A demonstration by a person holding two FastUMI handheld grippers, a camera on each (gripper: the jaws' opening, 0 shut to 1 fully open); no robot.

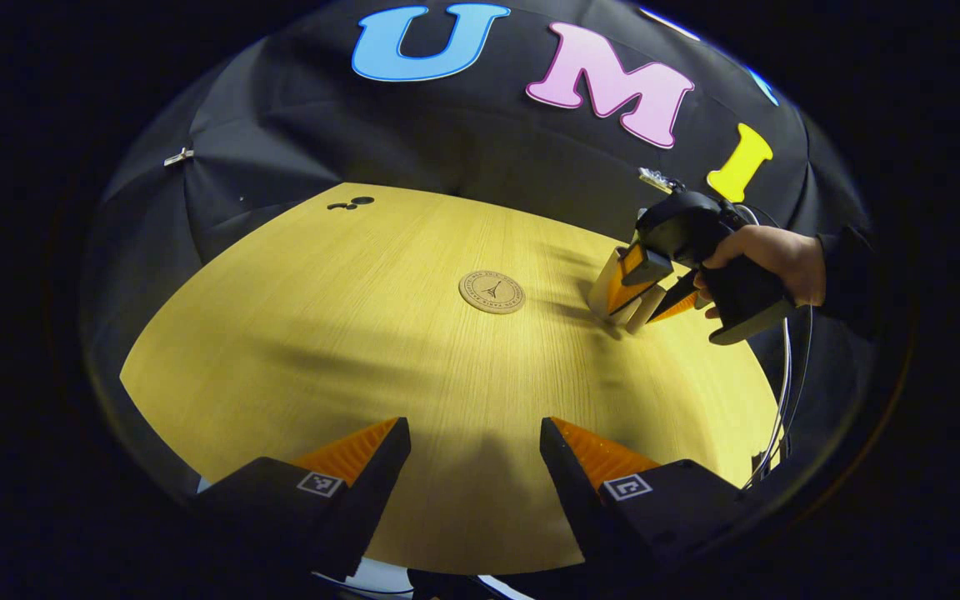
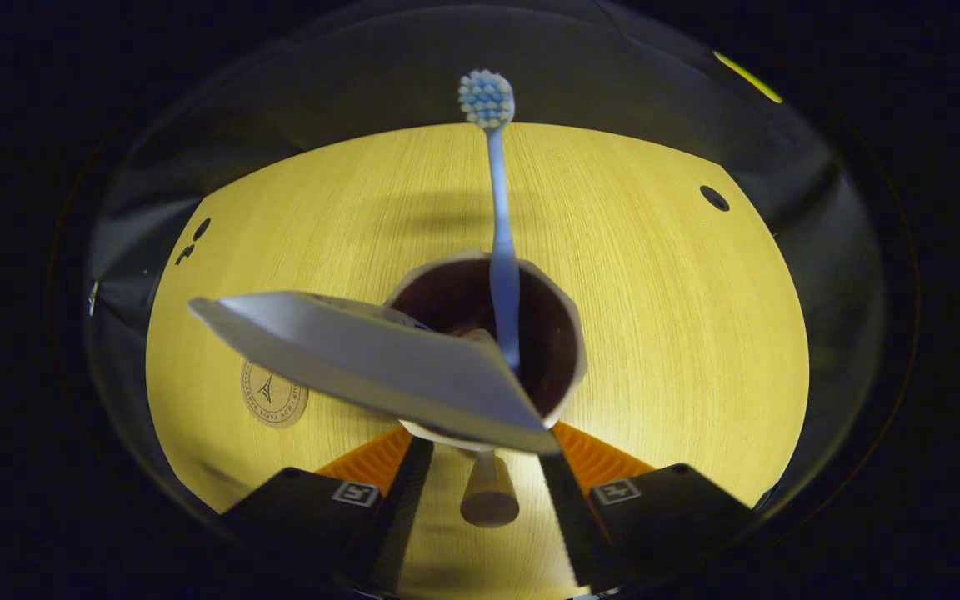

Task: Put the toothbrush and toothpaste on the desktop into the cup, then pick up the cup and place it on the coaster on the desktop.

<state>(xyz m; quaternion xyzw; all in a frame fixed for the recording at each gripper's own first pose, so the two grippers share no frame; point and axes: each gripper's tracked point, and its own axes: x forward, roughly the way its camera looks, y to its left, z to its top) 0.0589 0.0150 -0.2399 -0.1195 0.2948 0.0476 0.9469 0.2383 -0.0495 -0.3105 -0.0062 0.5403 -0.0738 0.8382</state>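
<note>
Cup transfer is the step in hand, judging by the layout: toothbrush and toothpaste are both sitting in the cup already, so only the move to the coaster is left.

Left gripper view: left gripper is hovering over bare desktop at 6 o'clock, fingers spread apart, holding nothing. Coaster is lying flat near frame centre, unoccupied. At 3 o'clock a hand is holding the right gripper, tilted down toward the desktop, its fingers around the cup. Cup bottom versus desktop: contact or just lifted, cannot tell.

Right gripper view: right gripper is at 6 o'clock with fingers flanking the cup's lower wall and what looks like the cup's handle poking back between them. They appear clamped on the cup, though the toothpaste tail is covering part of the contact. Toothbrush is standing head-up toward 12 o'clock; toothpaste is leaning out over the rim toward 9 o'clock. Coaster is at 8 o'clock, well apart from the cup.

Next move likely calls for a level carry leftward, then centring the base on the coaster; the leaning tube could tip out if the cup tilts.
</note>
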